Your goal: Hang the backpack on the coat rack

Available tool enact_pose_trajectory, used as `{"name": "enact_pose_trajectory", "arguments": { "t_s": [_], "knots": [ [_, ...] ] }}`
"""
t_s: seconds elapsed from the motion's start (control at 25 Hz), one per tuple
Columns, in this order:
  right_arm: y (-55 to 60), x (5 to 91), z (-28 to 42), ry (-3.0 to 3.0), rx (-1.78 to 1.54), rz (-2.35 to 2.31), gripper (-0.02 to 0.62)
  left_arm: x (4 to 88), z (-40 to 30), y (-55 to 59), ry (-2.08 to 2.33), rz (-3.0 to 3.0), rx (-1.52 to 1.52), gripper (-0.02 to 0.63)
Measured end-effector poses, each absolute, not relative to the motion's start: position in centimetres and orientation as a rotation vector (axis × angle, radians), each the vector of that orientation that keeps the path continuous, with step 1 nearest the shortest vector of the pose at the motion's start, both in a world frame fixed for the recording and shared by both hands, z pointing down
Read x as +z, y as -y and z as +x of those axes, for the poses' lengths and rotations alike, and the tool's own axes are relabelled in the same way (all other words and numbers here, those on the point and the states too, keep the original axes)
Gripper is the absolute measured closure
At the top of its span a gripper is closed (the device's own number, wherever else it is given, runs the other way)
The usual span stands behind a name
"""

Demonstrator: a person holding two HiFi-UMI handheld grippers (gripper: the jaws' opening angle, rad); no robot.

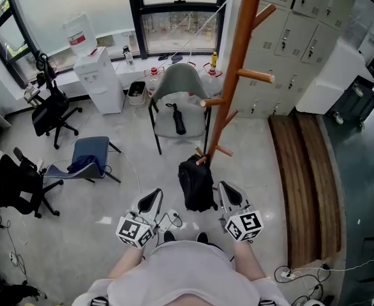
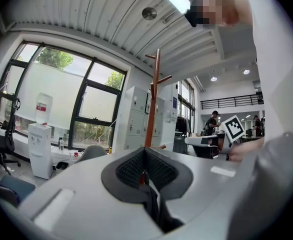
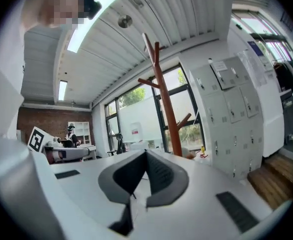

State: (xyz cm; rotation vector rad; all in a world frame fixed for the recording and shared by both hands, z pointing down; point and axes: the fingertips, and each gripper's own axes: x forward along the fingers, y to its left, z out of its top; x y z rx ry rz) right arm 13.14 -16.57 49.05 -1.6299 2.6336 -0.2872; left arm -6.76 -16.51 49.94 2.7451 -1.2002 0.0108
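1. L gripper [image 2: 145,156]: grey two-jaw tool, dark ribbed pads [image 2: 161,169] pressed tip to tip, pointing level. A dark strip runs back from the pads toward the camera; can't tell if it's a strap or just the slot betw. the jaw bodies.
2. R gripper [image 3: 146,159]: same build, jaws closed tight. Nothing clear betw. the pads, only a thin dark thread-like line below them, too fine to identify.
3. Head view: both grippers are held at the person's front, L gripper [image 1: 154,197] and R gripper [image 1: 227,191] flanking the black fabric backpack [image 1: 196,183]. Neither visibly touches it.
4. Backpack is upright, close against the foot of the orange-brown wooden coat rack [image 1: 238,62], its top right at the tip of a low peg [image 1: 203,160]. Hooked on the peg or standing on the floor: can't tell. Neither gripper view shows the backpack.
5. Rack top is cut off by the head-view frame; its base is hidden behind the backpack. Upper pegs show in both gripper views.
6. Behind the rack: grey shell chair [image 1: 180,81] with a black folded umbrella [image 1: 177,118] on its seat.
7. R side: long wooden bench [image 1: 302,183], grey metal lockers [image 1: 295,37] near the rack.
8. L side: open grey floor, blue seat [image 1: 90,153] well apart from the backpack.
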Motion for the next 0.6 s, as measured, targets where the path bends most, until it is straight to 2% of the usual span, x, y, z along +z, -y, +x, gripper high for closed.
{"name": "enact_pose_trajectory", "arguments": {
  "t_s": [0.24,0.6],
  "knots": [
    [15.4,46.2,12.8,-2.619,-0.123,-1.683,0.588,48.9,-7.4,16.8,1.246,2.738,-0.057,0.597],
    [15.2,46.2,12.5,-2.586,-0.160,-1.724,0.588,44.3,-9.5,16.6,1.315,2.716,-0.275,0.597]
  ]
}}
